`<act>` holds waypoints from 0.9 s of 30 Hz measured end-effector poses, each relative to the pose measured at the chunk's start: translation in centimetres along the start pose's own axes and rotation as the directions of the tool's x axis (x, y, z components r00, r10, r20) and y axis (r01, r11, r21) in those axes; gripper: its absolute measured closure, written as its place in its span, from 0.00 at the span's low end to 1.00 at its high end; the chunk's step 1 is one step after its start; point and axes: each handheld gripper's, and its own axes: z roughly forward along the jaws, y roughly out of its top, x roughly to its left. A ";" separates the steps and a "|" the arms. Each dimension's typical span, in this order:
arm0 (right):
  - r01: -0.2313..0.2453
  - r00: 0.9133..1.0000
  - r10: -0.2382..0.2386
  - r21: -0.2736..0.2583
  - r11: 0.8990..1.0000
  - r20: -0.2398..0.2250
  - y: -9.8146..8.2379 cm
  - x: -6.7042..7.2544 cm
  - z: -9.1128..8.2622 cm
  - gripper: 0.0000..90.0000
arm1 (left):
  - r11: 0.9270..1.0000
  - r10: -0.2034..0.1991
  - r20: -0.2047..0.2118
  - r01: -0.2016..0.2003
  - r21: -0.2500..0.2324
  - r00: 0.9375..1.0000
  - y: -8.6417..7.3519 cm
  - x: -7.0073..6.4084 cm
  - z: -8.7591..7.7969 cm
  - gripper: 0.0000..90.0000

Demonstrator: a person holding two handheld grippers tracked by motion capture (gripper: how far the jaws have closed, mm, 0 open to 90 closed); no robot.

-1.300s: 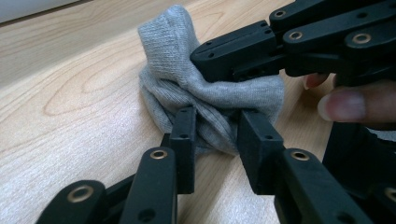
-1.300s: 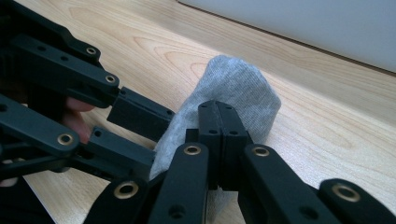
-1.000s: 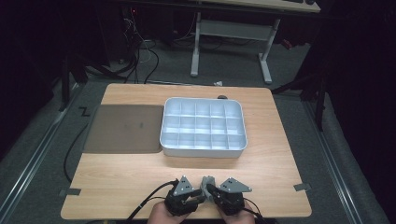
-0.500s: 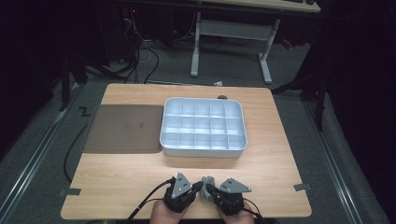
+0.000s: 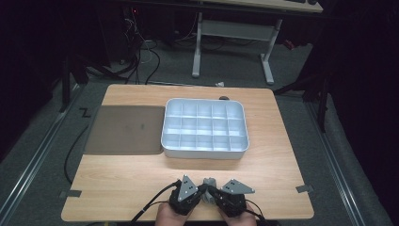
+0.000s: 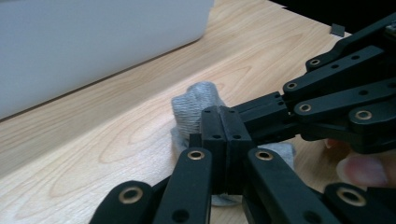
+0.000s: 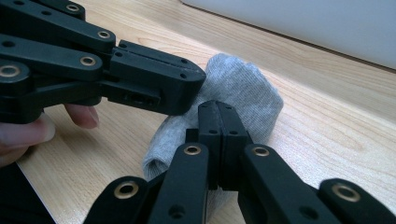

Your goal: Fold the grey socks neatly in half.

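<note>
The light wooden table (image 5: 141, 179) carries a dark brown flat mat (image 5: 124, 129) at the left and a white plastic tray of square compartments (image 5: 205, 128) at the middle. At the near edge lies a small grey knitted sock (image 7: 243, 88), bunched between both tongs. The left tongs (image 6: 219, 128) have just been closing and now pinch its fabric; the right tongs (image 7: 217, 123) are likewise pressed together on the cloth. Each grip looks thin, so a hard pull apart could slip the knit free or stretch it.
</note>
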 end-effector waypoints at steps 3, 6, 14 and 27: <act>-0.003 1.000 0.003 0.000 1.000 -0.002 0.0 0.0 0.0 1.00 | 1.000 0.005 -0.006 -0.005 0.015 1.000 -0.1 0.0 0.2 1.00; -0.004 1.000 0.004 -0.001 1.000 -0.005 0.0 -0.1 0.0 1.00 | 0.999 0.006 -0.019 -0.005 0.042 1.000 -0.2 0.0 0.4 1.00; -0.047 0.999 0.047 0.010 0.999 -0.003 0.2 -0.7 -0.7 0.94 | 0.998 0.001 -0.029 0.001 0.069 1.000 -0.2 0.1 0.5 1.00; -0.184 0.980 0.186 0.042 0.982 -0.070 0.3 -1.7 -1.6 0.59 | 0.997 0.014 -0.047 -0.011 0.074 0.999 -0.3 -0.1 0.4 1.00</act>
